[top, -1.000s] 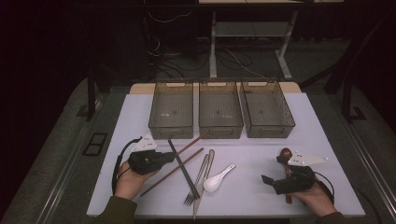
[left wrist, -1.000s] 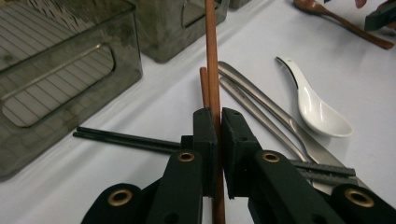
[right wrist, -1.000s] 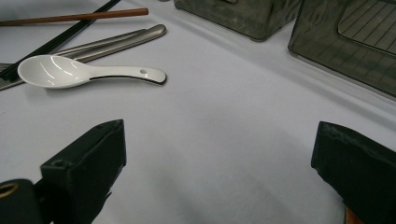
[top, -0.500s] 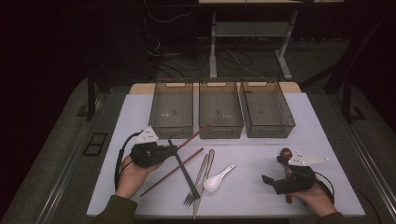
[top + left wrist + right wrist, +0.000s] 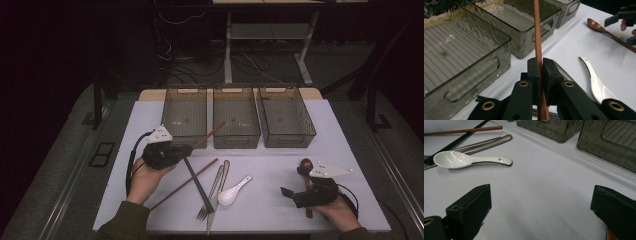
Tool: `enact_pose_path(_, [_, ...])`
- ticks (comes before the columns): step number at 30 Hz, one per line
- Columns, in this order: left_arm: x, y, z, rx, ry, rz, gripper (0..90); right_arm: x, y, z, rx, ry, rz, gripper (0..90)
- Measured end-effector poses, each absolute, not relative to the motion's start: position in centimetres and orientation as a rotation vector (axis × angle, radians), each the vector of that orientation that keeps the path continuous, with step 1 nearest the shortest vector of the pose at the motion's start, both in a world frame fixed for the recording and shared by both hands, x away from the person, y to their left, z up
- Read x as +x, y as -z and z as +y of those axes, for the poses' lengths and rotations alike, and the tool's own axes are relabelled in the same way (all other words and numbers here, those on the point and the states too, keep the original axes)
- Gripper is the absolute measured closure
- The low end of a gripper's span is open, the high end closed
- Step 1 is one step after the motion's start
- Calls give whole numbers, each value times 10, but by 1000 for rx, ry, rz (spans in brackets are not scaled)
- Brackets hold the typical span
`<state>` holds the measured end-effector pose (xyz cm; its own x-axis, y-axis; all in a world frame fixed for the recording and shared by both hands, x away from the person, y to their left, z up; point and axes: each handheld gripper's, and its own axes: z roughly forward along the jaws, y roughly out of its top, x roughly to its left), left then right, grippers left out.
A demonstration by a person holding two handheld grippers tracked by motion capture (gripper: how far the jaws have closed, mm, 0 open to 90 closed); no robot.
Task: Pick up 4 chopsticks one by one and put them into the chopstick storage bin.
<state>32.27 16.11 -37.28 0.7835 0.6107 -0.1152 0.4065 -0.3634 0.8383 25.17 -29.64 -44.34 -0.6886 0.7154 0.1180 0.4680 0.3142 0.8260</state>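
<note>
The left tool [image 5: 539, 72] is clenched on a slim reddish-brown wooden chopstick [image 5: 537, 32], whose long axis points ahead toward the smoky translucent plastic bins [image 5: 236, 122] just beyond; the right tool [image 5: 306, 192] rests released, farther off.

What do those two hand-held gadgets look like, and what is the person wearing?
Each gripper, left gripper and right gripper, is a black body with two chunky black jaws, brass-coloured rivets, a grey three-cornered plate on top and a trailing black cable. The sleeves are dark olive-green.
</note>
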Motion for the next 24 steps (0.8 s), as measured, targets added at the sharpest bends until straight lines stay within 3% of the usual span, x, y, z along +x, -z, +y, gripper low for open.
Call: enact_pose_path(24, [365, 355, 156, 1995, -309, 794, 841, 252, 443, -298, 1076, -1316, 2310, 27])
